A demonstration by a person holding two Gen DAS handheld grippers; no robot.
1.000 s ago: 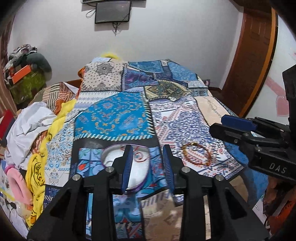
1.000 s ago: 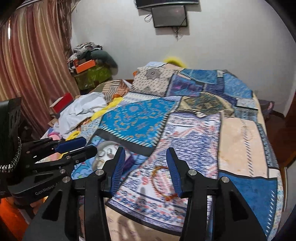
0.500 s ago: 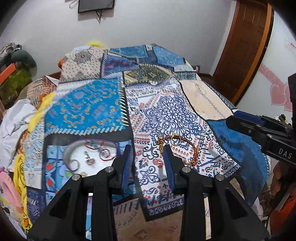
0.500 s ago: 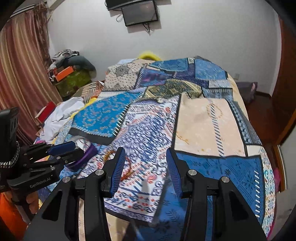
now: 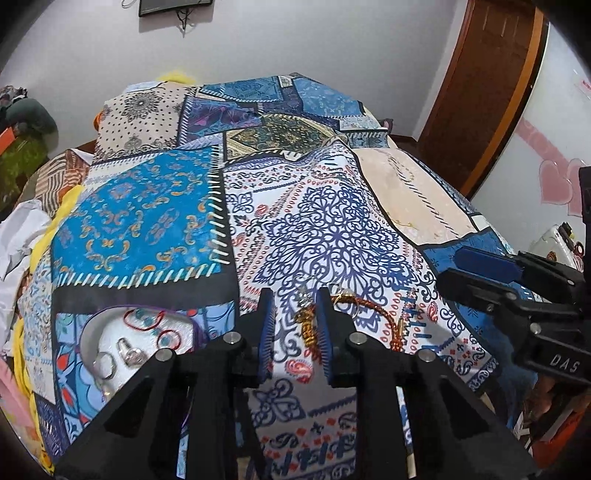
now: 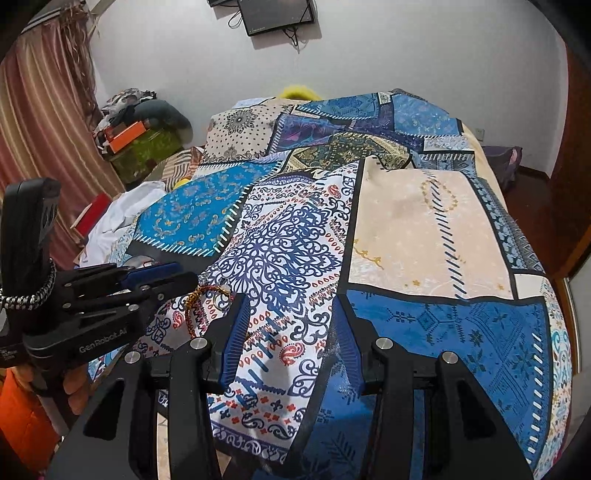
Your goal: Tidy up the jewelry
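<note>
An orange-brown beaded bracelet (image 5: 380, 317) with small rings on it lies on the patterned bedspread (image 5: 325, 229). My left gripper (image 5: 295, 328) is open with its fingers on either side of the bracelet's gold left end. A white dish (image 5: 110, 373) at the lower left holds red bangles and silver rings. My right gripper (image 6: 290, 339) is open and empty over the bedspread, to the right of the bracelet (image 6: 207, 299). The right gripper also shows at the right of the left wrist view (image 5: 480, 269).
Piled clothes (image 5: 22, 236) lie along the bed's left side. A wooden door (image 5: 480, 92) stands at the right. A curtain (image 6: 40, 129) and stacked boxes (image 6: 125, 136) are at the far left. A wall screen (image 6: 277, 14) hangs above the bed.
My left gripper has moved right, from over the dish to the bracelet, and lowered around its left end. My right gripper has swung right, away from the bracelet.
</note>
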